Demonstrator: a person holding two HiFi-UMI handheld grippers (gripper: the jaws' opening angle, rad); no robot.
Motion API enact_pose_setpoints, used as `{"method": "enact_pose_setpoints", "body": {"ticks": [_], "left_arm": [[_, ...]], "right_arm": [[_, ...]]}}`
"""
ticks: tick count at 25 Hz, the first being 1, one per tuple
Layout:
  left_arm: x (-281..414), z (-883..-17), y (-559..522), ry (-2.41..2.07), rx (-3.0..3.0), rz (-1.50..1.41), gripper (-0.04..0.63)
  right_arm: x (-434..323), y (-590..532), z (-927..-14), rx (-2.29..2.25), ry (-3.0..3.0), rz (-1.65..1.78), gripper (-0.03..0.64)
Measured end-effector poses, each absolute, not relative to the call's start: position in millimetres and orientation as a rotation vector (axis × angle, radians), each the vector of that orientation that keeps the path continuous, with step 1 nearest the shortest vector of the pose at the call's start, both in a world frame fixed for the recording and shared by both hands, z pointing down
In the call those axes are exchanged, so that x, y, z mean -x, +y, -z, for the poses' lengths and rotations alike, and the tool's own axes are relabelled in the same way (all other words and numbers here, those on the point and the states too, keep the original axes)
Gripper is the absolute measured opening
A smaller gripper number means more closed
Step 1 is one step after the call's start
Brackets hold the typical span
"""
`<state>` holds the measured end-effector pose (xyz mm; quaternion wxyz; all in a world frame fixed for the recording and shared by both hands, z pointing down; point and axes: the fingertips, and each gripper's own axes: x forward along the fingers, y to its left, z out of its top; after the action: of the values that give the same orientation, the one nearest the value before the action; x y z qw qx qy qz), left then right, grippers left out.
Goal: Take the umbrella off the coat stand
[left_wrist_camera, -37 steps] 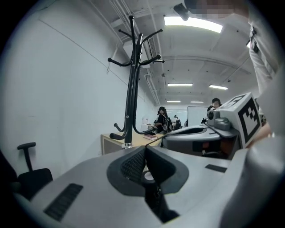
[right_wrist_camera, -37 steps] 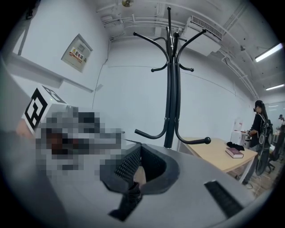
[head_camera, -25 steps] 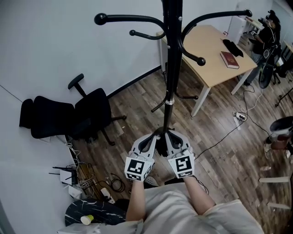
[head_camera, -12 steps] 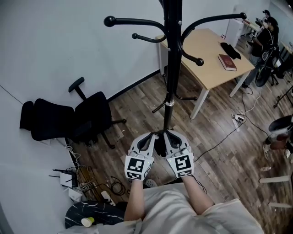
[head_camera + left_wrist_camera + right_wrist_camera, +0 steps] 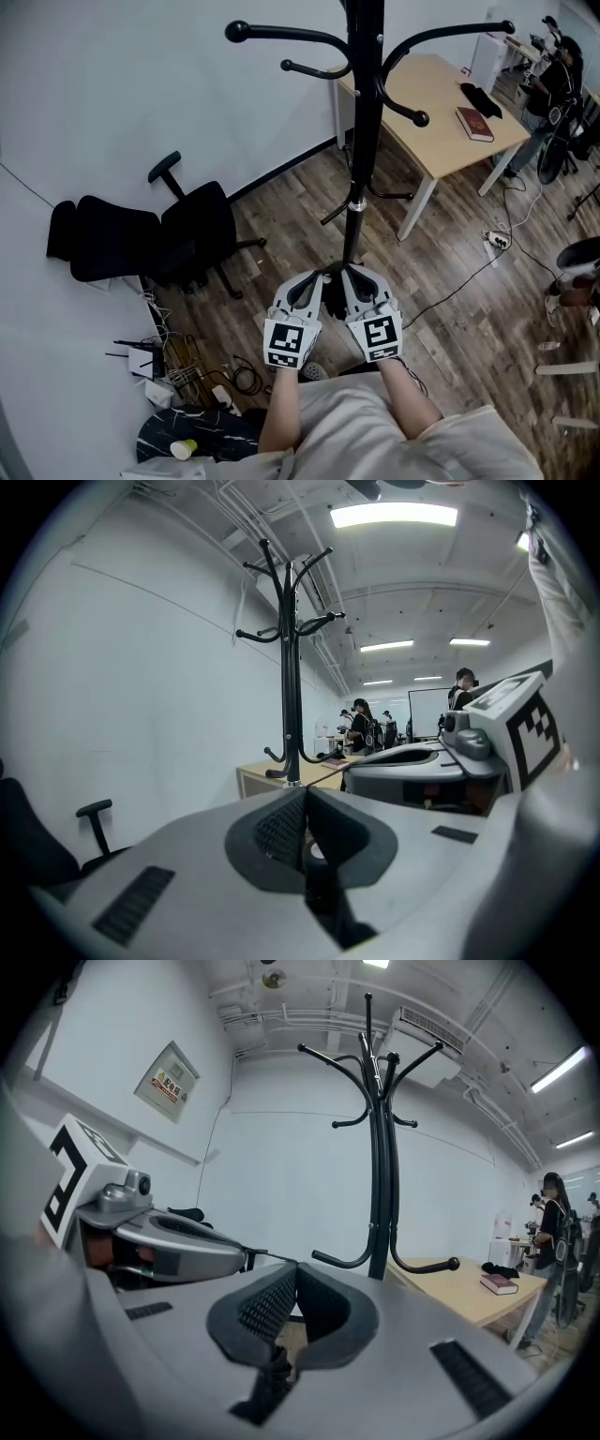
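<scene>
Faces the coat stand (image 5: 361, 141) with the left gripper (image 5: 317, 281) and right gripper (image 5: 352, 281) side by side at waist level, nearly touching, both aimed at the pole. Holds both pairs of jaws pressed together and empty, with nothing between the pads in either gripper view. Finds no umbrella: bare long hooks at the top, bare short hooks lower down, nothing hanging or leaning in any view, so cannot place it. Risks most, on this reading, a wasted reach — moving in on a stand with the target not yet located, perhaps hidden behind the pole or out of frame. Risks next a failed grab: with jaws shut, can only nudge a handle along a hook or knock it off, so needs to open up before contact. Could rock or tip the tall, slim stand through a sideways bump on the pole, or through a hard pull on a snagged handle instead of a lift over the hook's knob. Could also clip the desk (image 5: 441, 122) near the stand's far side with a long umbrella swung free — or sweep the book (image 5: 472, 122) off it. Must mind, underfoot, the chair (image 5: 192, 230) to the left and the tangle of cables (image 5: 187, 366) by the wall in any step round for a better look.
</scene>
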<state>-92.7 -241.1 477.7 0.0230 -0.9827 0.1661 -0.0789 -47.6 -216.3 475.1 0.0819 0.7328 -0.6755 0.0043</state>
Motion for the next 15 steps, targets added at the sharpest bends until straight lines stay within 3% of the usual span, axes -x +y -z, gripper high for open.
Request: {"method": "enact_pose_setpoints", "body": {"ticks": [15], "left_arm": [[108, -486, -244, 0.566, 3.041, 0.269, 0.024]], "right_arm": [[61, -213, -481, -2.153, -2.045, -0.026, 0.009]]}}
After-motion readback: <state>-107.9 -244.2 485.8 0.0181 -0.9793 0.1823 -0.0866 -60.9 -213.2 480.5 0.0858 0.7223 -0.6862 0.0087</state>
